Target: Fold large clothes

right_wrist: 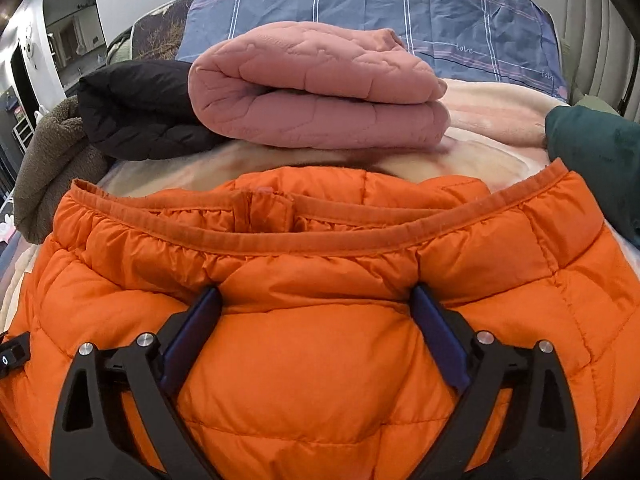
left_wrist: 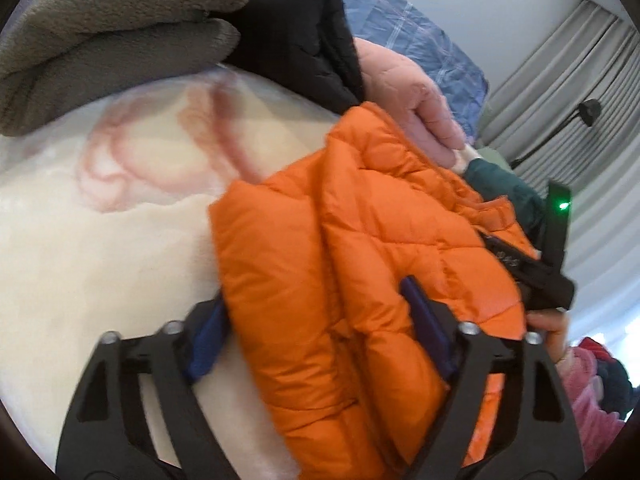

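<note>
On the bed: cream blanket with pink pattern carried all garments.
Orange jacket: puffy, quilted, bunched at the near edge of the bed; elastic hem facing the far edge.
Left gripper: jaws spread either side of a thick fold of the orange jacket; whether the pads pressed it, could not tell.
Right gripper: jaws set wide, a bulge of jacket squeezed between the blue pads.
Far edge: folded pink jacket, black jacket beside it, brown fleece at the corner.
Green garment: right edge.
</note>
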The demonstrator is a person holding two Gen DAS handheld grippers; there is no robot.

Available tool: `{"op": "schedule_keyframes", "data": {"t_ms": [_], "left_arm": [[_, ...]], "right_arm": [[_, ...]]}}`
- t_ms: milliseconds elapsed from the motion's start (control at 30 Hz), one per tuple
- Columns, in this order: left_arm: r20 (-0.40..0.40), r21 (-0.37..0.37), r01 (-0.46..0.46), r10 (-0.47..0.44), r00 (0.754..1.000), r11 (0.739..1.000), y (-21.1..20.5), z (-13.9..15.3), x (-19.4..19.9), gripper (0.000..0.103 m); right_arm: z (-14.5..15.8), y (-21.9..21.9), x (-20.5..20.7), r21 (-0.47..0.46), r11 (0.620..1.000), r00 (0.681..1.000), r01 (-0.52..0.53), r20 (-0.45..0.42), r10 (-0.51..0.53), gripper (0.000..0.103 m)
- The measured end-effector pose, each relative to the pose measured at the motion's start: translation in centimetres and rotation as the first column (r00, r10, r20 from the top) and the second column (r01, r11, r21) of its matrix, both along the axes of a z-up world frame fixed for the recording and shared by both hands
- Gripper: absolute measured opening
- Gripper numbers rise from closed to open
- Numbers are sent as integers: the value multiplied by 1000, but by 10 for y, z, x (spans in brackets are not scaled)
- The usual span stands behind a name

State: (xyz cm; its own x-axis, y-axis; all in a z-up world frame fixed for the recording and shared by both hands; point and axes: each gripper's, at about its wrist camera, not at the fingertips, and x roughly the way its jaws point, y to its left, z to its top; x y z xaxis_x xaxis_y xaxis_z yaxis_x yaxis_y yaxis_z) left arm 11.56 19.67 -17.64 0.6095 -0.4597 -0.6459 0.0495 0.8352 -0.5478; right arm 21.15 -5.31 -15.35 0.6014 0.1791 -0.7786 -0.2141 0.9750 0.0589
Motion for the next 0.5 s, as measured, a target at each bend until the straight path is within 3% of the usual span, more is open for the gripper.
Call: {"op": "schedule_keyframes", "data": {"t_ms": [67,233,400,500], "left_arm": [[0,-3,13,-13,1000,1000,-4,1,3,69],[27,-44,49,-48,998,998,-6,11,1,38],[98,11,93,-94,991,996,-15,38,-8,27],[144,4,118,-118,983,993,-19,60,-12,24]], "right_arm": [[-1,-2,-1,8,1000,1000,-1,9,1,96],[0,-5,-4,27,1000,1000,-7,18,6,96],[2,-7,-7,48,999,999,-9,35,8,93],[5,-10,-8,66,998,999,-8,42,5,90]]}}
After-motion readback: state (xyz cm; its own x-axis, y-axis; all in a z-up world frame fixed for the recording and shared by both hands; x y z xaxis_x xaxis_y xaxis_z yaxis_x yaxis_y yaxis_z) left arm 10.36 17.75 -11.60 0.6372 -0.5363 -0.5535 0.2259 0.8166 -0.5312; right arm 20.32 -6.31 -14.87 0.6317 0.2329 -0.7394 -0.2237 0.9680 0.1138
